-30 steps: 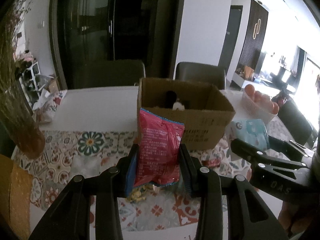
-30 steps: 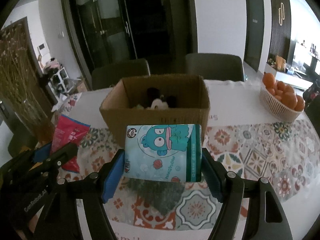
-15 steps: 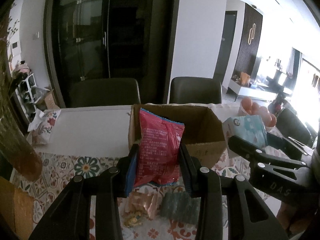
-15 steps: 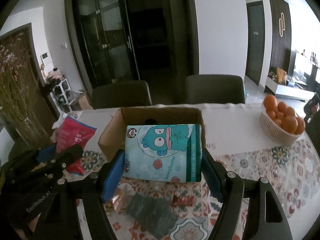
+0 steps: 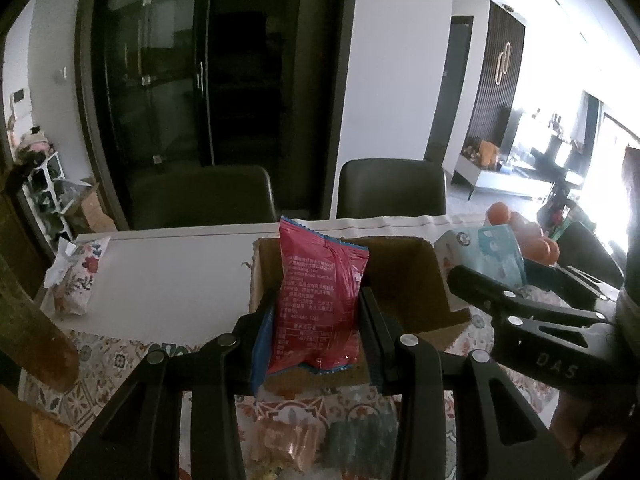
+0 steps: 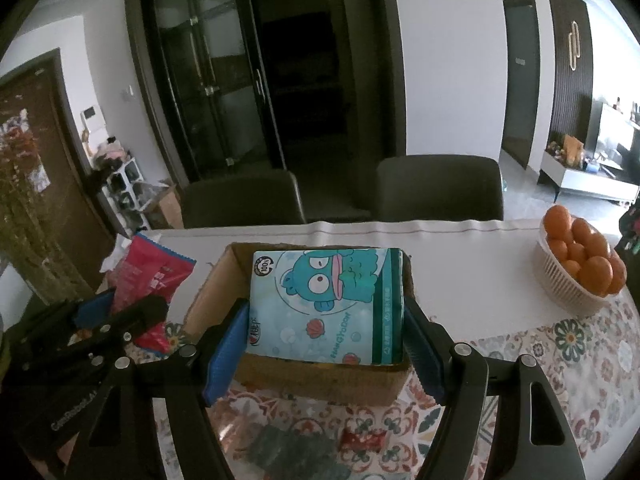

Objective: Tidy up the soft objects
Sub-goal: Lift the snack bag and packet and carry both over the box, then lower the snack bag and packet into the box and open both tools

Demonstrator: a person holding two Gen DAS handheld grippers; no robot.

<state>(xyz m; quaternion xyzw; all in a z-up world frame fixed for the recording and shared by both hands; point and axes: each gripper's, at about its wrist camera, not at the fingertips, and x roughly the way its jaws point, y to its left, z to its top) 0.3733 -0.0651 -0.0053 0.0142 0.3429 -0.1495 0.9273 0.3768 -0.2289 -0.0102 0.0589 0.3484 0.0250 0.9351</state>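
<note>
Left wrist — crinkly red snack bag (image 5: 320, 300) upright, clamped; corrugated cardboard box (image 5: 404, 280) behind.

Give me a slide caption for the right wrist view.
Right claw holds a cartoon tissue pack in front of the cardboard box, oranges basket at right.

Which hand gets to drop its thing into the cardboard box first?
Probably the right: its tongs hold the blue cartoon tissue pack over the open brown cardboard box. The left tongs' red snack bag sits nearer the box's left edge.
</note>
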